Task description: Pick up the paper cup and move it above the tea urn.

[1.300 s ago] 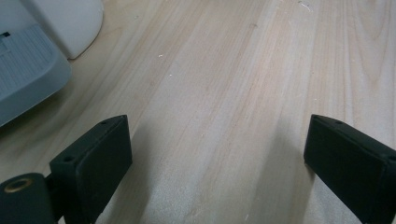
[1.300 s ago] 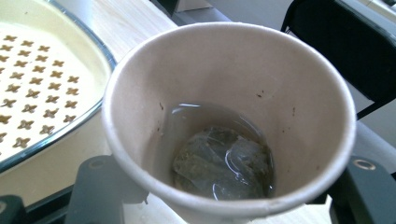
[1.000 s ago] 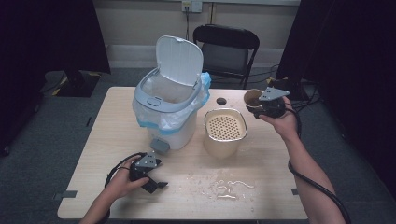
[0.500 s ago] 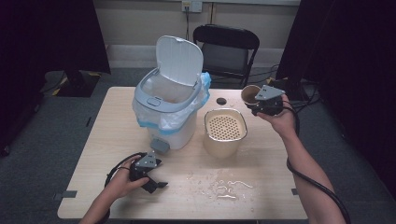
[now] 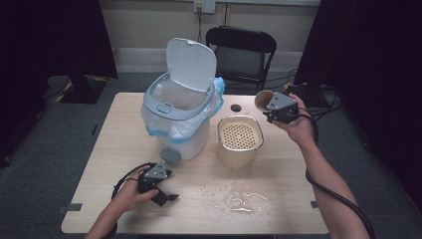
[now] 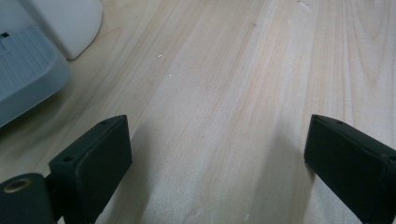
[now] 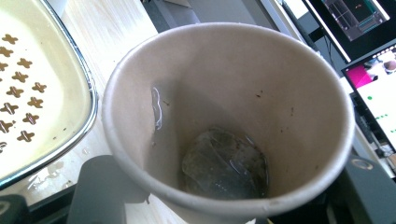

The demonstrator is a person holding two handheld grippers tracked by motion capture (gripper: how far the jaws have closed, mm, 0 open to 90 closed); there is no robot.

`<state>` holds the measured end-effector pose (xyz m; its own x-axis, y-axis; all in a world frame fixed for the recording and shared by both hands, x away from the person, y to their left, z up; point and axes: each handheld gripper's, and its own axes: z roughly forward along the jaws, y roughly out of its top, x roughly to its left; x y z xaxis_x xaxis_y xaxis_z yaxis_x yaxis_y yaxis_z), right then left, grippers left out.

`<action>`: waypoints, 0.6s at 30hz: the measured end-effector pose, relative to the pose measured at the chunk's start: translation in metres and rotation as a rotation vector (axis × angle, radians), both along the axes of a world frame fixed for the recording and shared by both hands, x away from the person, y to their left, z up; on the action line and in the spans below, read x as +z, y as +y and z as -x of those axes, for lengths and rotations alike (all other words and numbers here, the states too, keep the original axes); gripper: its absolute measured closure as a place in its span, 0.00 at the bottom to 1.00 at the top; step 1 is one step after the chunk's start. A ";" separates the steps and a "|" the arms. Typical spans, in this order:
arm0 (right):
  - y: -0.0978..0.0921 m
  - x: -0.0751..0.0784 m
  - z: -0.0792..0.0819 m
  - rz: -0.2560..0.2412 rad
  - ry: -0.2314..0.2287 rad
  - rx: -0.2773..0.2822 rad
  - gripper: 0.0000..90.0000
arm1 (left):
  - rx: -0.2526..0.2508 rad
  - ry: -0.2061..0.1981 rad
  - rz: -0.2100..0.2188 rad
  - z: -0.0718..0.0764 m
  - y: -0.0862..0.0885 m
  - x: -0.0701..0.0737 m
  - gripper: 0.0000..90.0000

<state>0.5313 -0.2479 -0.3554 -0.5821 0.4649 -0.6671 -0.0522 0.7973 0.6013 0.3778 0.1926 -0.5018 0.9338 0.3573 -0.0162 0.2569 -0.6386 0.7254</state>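
High view: from above the person's side, facing forward and down over the whole surface point(image 5: 278, 199).
Left gripper view: close, low over bare wood by the bin point(image 6: 46, 42).
Right gripper view: very close, into the cup point(image 7: 224, 126); strainer basin point(image 7: 42, 93) at 9 o'clock, shared with high view.

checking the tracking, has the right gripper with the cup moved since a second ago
Yes. The right gripper and its paper cup have drifted left, toward the strainer tub and bin.

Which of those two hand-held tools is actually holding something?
The right tool, raised beside the strainer tub, grips a paper cup with a wet tea bag inside. The left tool rests open on the table.
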 end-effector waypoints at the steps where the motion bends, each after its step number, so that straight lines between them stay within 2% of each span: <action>1: 0.001 0.001 0.001 0.019 -0.010 -0.004 0.41 | 0.000 0.000 -0.002 0.000 0.000 0.000 0.07; 2: 0.001 0.002 0.001 0.034 -0.021 -0.006 0.41 | -0.003 -0.001 -0.006 0.000 0.000 0.000 0.08; 3: 0.003 0.003 0.003 0.081 -0.054 -0.009 0.41 | 0.000 0.000 -0.004 0.000 0.000 0.000 0.07; 4: 0.003 0.003 0.003 0.081 -0.054 -0.009 0.41 | 0.000 0.000 -0.004 0.000 0.000 0.000 0.08; 9: 0.010 0.003 0.007 0.179 -0.088 -0.001 0.41 | -0.002 -0.001 -0.004 0.000 0.000 0.000 0.07; 11: 0.016 0.003 0.011 0.243 -0.122 0.007 0.41 | 0.001 -0.002 -0.004 0.000 0.000 0.000 0.07; 12: 0.016 0.003 0.011 0.243 -0.122 0.007 0.41 | 0.001 -0.001 -0.003 0.000 0.000 0.000 0.07; 14: 0.021 0.003 0.014 0.294 -0.158 0.023 0.41 | -0.003 -0.003 -0.008 0.000 0.000 0.000 0.07; 15: 0.027 0.003 0.018 0.394 -0.217 0.032 0.41 | 0.001 -0.001 -0.003 0.000 0.000 0.000 0.07; 16: 0.027 0.003 0.018 0.394 -0.217 0.032 0.41 | 0.001 -0.001 -0.003 0.000 0.000 0.000 0.07; 17: 0.035 0.002 0.024 0.519 -0.289 0.056 0.41 | 0.000 0.000 -0.003 0.000 0.000 0.000 0.07; 18: 0.035 0.002 0.024 0.519 -0.289 0.056 0.41 | 0.000 0.000 -0.003 0.000 0.000 0.000 0.07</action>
